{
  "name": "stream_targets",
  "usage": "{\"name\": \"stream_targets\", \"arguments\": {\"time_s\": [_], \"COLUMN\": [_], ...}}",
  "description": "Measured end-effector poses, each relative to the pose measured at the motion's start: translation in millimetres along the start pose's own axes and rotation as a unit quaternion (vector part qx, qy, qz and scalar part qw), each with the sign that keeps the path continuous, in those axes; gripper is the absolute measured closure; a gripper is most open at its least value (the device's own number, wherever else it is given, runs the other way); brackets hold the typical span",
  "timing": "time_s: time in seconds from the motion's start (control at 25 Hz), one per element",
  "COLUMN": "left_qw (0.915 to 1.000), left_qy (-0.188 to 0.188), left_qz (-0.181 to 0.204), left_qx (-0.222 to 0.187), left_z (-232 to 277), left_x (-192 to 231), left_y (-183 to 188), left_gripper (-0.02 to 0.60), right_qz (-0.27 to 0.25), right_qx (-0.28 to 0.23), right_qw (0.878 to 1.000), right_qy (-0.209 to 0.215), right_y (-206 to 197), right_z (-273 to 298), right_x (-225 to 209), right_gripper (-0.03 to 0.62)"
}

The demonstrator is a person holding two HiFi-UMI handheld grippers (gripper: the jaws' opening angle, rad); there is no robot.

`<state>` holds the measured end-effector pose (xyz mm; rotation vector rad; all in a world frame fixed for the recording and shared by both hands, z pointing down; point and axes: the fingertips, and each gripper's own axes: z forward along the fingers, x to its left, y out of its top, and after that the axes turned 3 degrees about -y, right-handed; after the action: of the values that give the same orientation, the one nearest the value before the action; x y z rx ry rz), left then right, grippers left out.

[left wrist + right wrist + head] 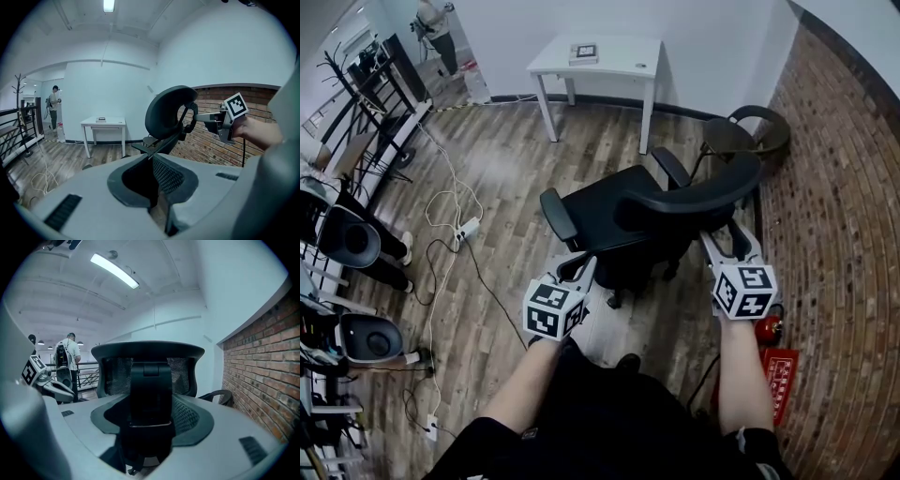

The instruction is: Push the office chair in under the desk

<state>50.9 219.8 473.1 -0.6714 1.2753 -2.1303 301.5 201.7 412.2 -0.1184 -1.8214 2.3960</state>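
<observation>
Black office chair (609, 211): stands on the wood floor (506, 159), well apart from the white surface and not under it. Its backrest is toward the person and its seat is turned away.
White surface (614, 54): against the far wall, with a small flat item (583, 52) on top.
Left gripper (584, 269): at the chair's left rear. Its own view shows the jaws pressed almost together on a black mesh edge of the backrest.
Right gripper (731, 246): behind the backrest, just below its curved top. Its own view shows the jaws pinching the black upright spine (150, 394) in front of the mesh.
Brick wall (834, 206): just right of the chair.
Red fire extinguisher (769, 328): on the floor by the brick wall, beside the person's right forearm.
Cables (450, 211): loose on the floor, left of the chair.
</observation>
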Motion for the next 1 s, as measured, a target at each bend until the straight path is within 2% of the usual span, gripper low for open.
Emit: {"name": "stream_targets", "arguments": {"time_s": [0.32,0.48,0.8,1.0], "left_qw": [1.0000,0.9997,0.9970,0.9948], "left_qy": [0.006,0.024,0.077,0.099], "left_qz": [-0.003,-0.004,-0.013,-0.023], "left_qx": [0.005,0.008,0.001,-0.012], "left_z": [17,20,10,-1], "left_x": [4,16,73,121], "left_y": [1,4,9,9], "left_gripper": [0.566,0.566,0.567,0.568], "right_qz": [-0.012,-0.010,0.003,-0.020], "right_qx": [0.002,0.000,0.005,0.003], "right_qw": [1.000,0.999,0.997,0.993], "right_qy": [0.022,0.035,0.074,0.115], "right_y": [4,6,17,16], "right_z": [18,29,56,67], "right_x": [9,17,56,95], "right_gripper": [0.327,0.327,0.329,0.332]}}
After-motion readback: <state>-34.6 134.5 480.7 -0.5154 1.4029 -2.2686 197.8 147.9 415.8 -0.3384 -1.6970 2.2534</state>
